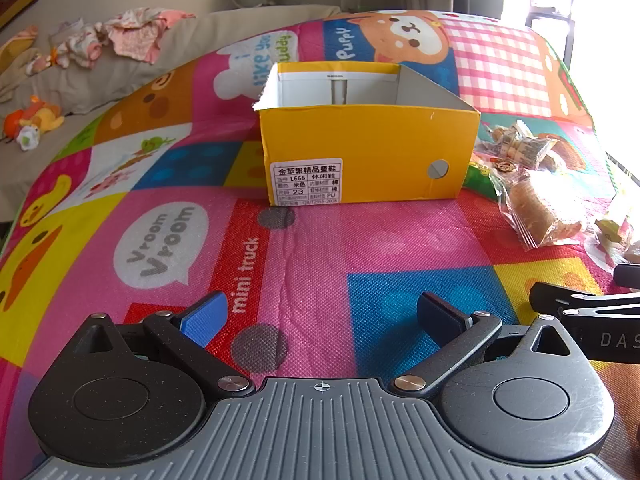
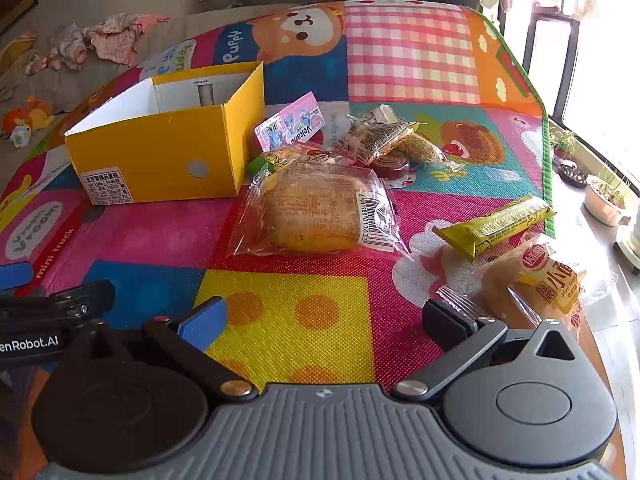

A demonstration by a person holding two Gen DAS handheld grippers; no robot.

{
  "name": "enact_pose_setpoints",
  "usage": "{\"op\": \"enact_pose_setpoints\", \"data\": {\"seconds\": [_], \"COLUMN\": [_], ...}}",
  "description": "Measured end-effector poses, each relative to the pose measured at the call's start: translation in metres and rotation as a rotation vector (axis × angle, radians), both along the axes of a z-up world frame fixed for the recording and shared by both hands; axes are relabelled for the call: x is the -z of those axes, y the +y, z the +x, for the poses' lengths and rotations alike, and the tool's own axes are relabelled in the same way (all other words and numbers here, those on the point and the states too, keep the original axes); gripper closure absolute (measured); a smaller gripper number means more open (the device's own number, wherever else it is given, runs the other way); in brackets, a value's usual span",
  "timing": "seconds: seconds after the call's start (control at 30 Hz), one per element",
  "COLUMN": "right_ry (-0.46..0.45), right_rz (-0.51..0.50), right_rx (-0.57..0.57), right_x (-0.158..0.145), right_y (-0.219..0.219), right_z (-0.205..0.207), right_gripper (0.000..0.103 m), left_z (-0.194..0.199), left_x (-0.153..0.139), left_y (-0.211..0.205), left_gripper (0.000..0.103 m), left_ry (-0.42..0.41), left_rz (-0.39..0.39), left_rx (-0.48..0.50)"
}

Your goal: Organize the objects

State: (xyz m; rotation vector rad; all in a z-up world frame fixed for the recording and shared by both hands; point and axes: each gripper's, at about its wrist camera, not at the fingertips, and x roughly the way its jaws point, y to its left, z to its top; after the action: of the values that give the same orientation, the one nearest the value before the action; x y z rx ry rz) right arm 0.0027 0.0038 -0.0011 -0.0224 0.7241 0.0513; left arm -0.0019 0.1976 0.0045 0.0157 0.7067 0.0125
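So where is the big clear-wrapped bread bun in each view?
Left wrist view: bread bun sits at the right edge, right of the yellow box.
Right wrist view: bread bun lies at centre, right of the box.
Shared landmark: the yellow box with its white label.

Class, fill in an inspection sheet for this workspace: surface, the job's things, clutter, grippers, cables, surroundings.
Surface: colourful cartoon play mat.
Job's things: open yellow cardboard shoebox, nothing seen inside; clear-wrapped bread bun, yellow snack bar, small wrapped bun, pink card packet, more wrapped snacks right of the box.
Clutter: nothing seen.
Grippers: left gripper and right gripper open, holding nothing.
Cables: nothing seen.
Surroundings: crumpled clothes, plush toy, potted plants.
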Motion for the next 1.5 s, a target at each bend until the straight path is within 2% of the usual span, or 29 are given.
{"op": "enact_pose_setpoints", "data": {"seconds": [1.5], "right_ry": [-0.002], "right_rz": [0.007], "right_rx": [-0.001], "right_x": [0.0], "right_y": [0.002], "right_z": [-0.0016], "right_gripper": [0.0], "left_z": [0.0001], "left_x": [0.0001], "left_y": [0.0001], "left_gripper": [0.0], "left_ry": [-0.002], "left_rz": [-0.002], "left_rx": [-0.001]}}
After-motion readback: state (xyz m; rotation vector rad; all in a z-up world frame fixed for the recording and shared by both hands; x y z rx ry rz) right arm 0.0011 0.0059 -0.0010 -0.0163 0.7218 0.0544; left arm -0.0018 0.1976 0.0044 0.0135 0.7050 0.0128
